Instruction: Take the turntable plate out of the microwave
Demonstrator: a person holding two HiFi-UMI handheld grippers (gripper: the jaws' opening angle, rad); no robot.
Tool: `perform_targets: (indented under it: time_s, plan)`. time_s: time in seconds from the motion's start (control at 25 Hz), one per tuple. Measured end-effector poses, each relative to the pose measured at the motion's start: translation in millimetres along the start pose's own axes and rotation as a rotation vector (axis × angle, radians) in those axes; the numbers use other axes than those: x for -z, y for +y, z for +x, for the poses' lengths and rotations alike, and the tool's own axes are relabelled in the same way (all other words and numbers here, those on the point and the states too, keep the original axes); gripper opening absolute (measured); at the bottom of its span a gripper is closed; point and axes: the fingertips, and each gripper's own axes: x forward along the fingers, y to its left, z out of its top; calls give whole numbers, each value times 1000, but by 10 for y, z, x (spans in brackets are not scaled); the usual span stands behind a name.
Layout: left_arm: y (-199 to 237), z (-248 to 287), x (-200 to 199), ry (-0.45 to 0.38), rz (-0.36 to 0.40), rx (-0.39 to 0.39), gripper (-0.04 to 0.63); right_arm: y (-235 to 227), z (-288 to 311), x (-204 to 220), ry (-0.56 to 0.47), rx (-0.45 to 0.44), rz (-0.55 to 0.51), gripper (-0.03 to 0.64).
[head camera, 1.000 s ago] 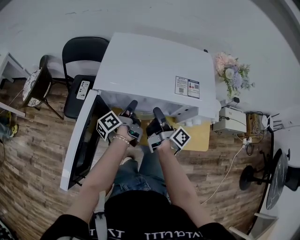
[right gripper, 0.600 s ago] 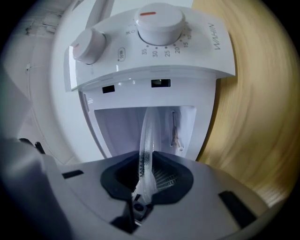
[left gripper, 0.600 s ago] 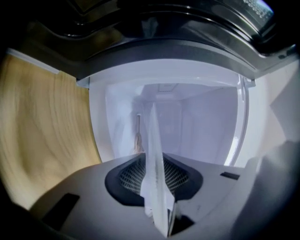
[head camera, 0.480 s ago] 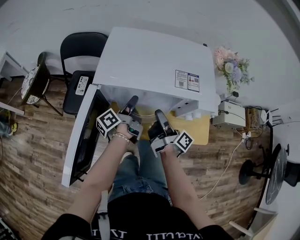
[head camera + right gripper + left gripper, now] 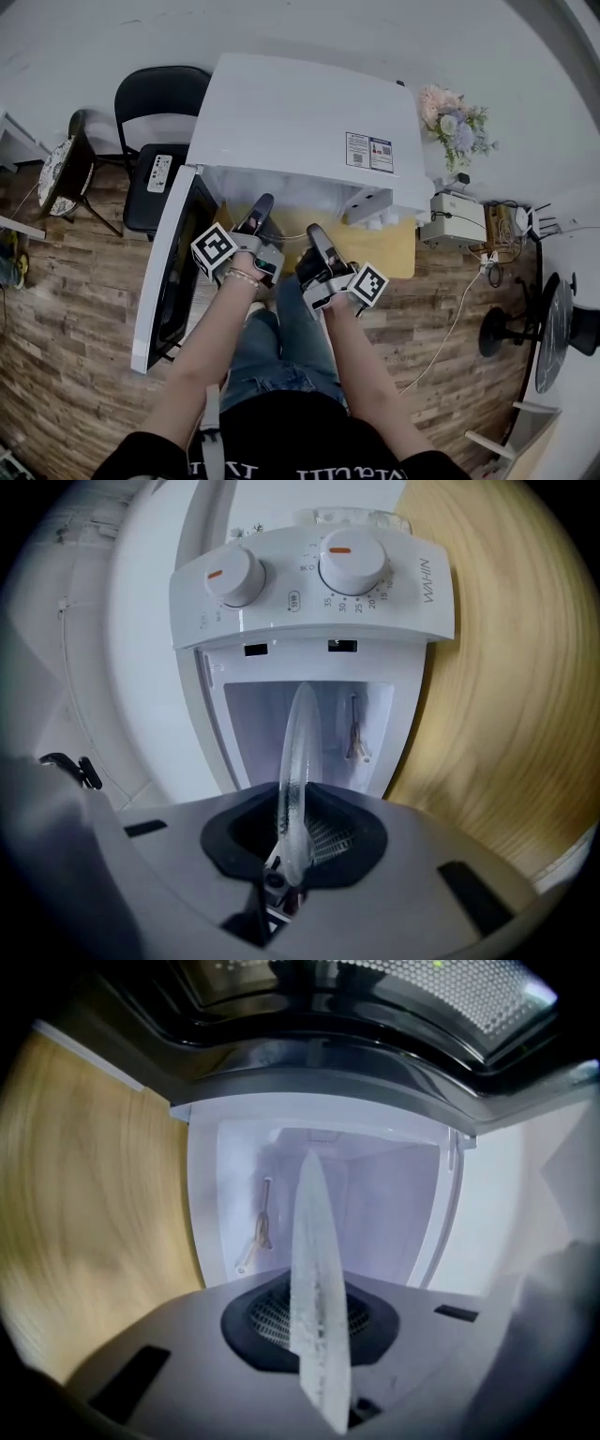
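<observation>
**Glass plate pinched on both sides at the microwave's mouth**

The left gripper (image 5: 260,214) and the right gripper (image 5: 314,232) each held the rim of the turntable plate (image 5: 313,1269), so the plate ran between both pairs of fingers. The left fingers had just been closing and now pressed on the glass. The right fingers were clamped on it too. Two grips on opposite sides probably served to keep the wide, slippery disc flat and stop it tipping as it came out.

Each gripper view showed the plate edge-on, reaching ahead of the fingertips toward the cavity (image 5: 375,1204). The head view put both sets of fingertips right at the opening of the microwave (image 5: 300,122), so the plate appeared lifted clear of the cavity floor and roughly at the threshold. How much of it was inside could not be told.

The door (image 5: 167,272) stood swung wide, outboard of the left fingers, leaving the way out clear. Beyond the fingertips, the cavity held only a small fitting (image 5: 261,1232) on its floor, likely the drive hub or roller support. The counter (image 5: 398,258) lay below the fingers.
</observation>
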Motion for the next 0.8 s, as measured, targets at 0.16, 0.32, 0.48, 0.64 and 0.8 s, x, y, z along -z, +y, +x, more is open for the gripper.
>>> perform_targets:
  time_s: [0.16, 0.32, 0.48, 0.64, 0.8]
  plan:
    - [-8, -81, 78, 7, -16, 0, 34, 43, -93, 34, 15, 11, -39, 62]
    - [-5, -166, 140, 8, -19, -8, 34, 107, -132, 79, 90, 26, -125, 64]
    - [-21, -262, 189, 1, -5, -17, 34, 95, -177, 27, 116, 73, -172, 73]
    - [-102, -390, 249, -10, 9, -26, 34, 177, -216, 20, 150, 85, -188, 90]
    - [-177, -541, 343, 1, 37, -33, 34, 266, -273, 38, 200, 76, -201, 105]
